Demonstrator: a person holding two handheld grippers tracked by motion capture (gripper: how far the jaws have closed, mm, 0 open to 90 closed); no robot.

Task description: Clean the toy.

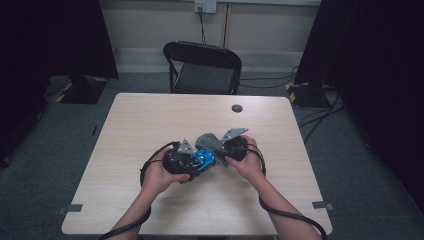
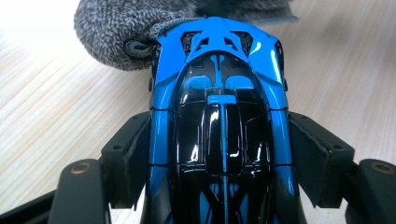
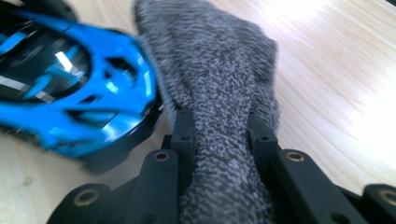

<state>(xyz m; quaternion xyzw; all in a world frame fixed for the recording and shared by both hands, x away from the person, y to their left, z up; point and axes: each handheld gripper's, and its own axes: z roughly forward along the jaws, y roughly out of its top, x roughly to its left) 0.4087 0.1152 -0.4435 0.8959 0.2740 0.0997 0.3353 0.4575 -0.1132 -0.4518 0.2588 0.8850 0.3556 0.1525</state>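
Two handheld grippers are being worked together over a pale wooden table (image 1: pixel 150 120), with a black folding chair (image 1: pixel 202 67) standing empty at its far side and a small dark round cap (image 1: pixel 237 108) set into the tabletop near the far edge. Closer in, a blue-and-black toy car (image 1: pixel 201 160) is being clamped across its flanks by the left gripper (image 1: pixel 192 162), whose jaws are being held wide around the glossy body just above the table. A grey knitted cloth (image 1: pixel 209 142) is being pinched into a narrow fold by the right gripper (image 1: pixel 225 152), its jaws drawn nearly together on the fabric. In the left gripper view the cloth is being pressed against the car's far end, bunched against one corner of the blue bodywork, while the roof and nearer panels are being left bare. Judging from that, the wiping is being counted as only just under way: both grips are being taken as secured and first contact as made, with most of the car's surface not yet being covered by the cloth.
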